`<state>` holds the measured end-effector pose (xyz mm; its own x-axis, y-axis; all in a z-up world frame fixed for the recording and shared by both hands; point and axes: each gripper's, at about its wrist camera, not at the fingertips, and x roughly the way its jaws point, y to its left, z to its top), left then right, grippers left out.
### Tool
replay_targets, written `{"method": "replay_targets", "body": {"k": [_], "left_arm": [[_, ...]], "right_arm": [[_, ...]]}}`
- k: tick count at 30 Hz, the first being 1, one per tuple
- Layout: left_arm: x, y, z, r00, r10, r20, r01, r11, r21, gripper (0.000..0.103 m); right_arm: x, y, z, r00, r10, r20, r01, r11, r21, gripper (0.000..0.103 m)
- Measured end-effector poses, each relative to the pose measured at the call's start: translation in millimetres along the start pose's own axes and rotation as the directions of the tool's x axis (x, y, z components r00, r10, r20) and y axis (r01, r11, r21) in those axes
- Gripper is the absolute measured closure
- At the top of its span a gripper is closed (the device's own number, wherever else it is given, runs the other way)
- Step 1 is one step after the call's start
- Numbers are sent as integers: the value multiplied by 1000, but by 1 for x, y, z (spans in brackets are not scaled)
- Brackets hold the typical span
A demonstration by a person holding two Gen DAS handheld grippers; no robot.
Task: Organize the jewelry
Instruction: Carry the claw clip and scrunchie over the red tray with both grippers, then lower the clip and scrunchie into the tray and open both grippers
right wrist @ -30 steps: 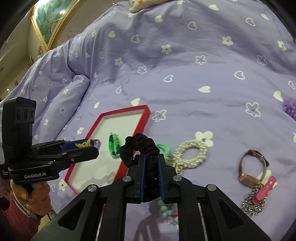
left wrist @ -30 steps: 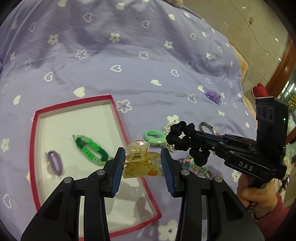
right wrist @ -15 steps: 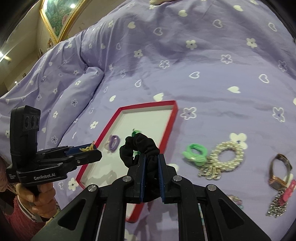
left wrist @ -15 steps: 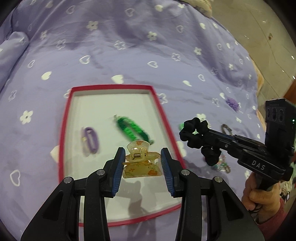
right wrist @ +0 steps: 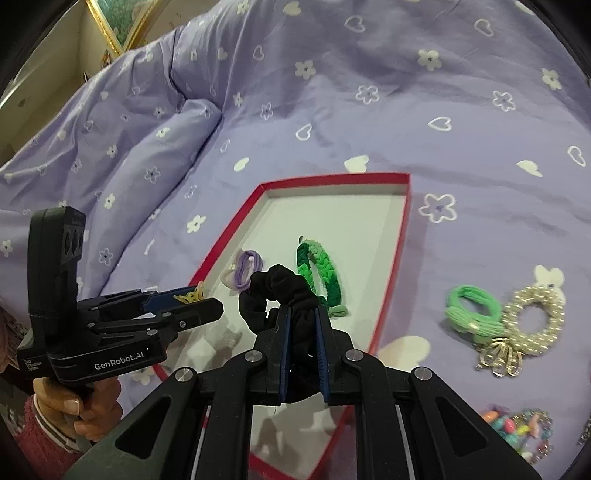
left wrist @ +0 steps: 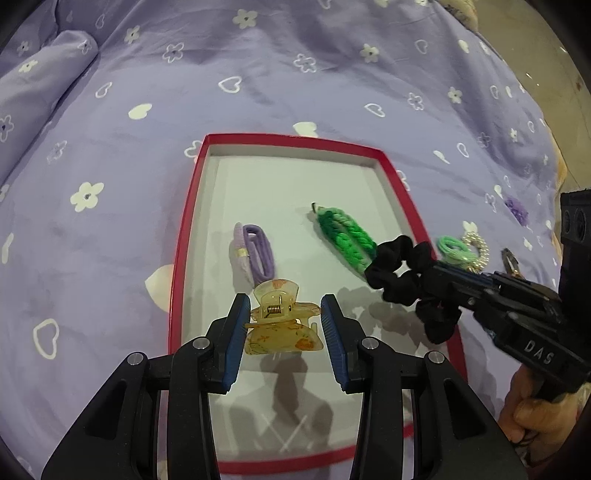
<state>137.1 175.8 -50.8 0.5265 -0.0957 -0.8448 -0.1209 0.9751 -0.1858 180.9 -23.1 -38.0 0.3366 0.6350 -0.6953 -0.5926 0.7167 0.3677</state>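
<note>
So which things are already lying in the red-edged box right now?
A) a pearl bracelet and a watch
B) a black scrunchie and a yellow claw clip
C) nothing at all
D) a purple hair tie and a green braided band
D: the purple hair tie and the green braided band lie on the white floor of the red-edged box; nothing else rests there.

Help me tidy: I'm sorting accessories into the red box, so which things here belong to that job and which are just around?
Job:
red box
amber claw clip, in left hand-held gripper
black scrunchie, in right hand-held gripper
purple hair tie
green braided band
pearl bracelet

Around:
purple bedspread
framed picture
</note>
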Motion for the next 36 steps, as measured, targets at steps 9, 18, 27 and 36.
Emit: {"method": "replay_targets", "body": {"k": [9, 18, 27, 36], "left_arm": [[23, 5, 4, 999, 50, -21, -49, 999, 15, 65], [29, 0, 6, 996, 85, -32, -84, 995, 45, 63], [33, -2, 5, 994, 96, -46, -94, 994, 48, 61], [28, -7, 3, 994, 105, -37, -103, 993, 55, 56]], "right_arm": [[34, -2, 2, 996, -51, -74, 51, 999, -6, 89], [40, -4, 1, 994, -48, -100, 47, 999, -20, 84], [40, -2, 2, 995, -30, -100, 28, 999, -21, 74], [32, -5, 3, 996, -27, -80, 27, 1000, 1, 66]]}}
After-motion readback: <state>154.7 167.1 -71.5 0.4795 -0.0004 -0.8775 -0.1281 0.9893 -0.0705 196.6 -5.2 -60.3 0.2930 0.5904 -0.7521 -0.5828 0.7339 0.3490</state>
